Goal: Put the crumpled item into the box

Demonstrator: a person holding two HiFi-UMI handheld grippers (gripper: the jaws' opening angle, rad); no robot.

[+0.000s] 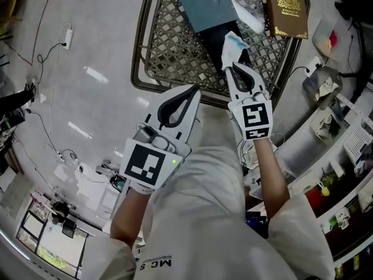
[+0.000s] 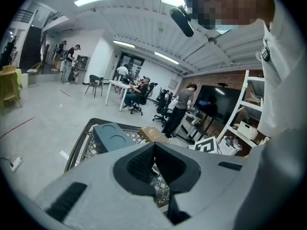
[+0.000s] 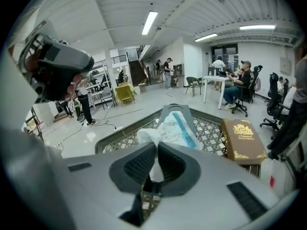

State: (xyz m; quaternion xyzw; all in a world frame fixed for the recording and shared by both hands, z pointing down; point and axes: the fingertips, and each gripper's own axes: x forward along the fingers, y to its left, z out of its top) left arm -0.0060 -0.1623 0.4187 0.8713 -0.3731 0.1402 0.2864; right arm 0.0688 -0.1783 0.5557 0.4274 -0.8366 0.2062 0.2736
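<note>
The crumpled item [image 1: 233,44] is a white wad with a blue stripe, and my right gripper [image 1: 235,67] is shut on its lower end. It hangs over the near edge of a metal lattice table [image 1: 169,51]. In the right gripper view the wad [image 3: 169,127] stands up past the closed jaws of my right gripper [image 3: 157,148]. A grey-blue box [image 1: 204,4] lies just beyond it. A brown box with gold print [image 1: 287,9] lies to the right. My left gripper [image 1: 187,93] is shut on nothing, short of the table's edge.
The lattice table has a raised rim [image 1: 140,45]. Cables and a power strip [image 1: 67,37] lie on the floor at left. Shelving with clutter [image 1: 344,156] stands at right. People and office chairs [image 2: 136,92] are far off across the room.
</note>
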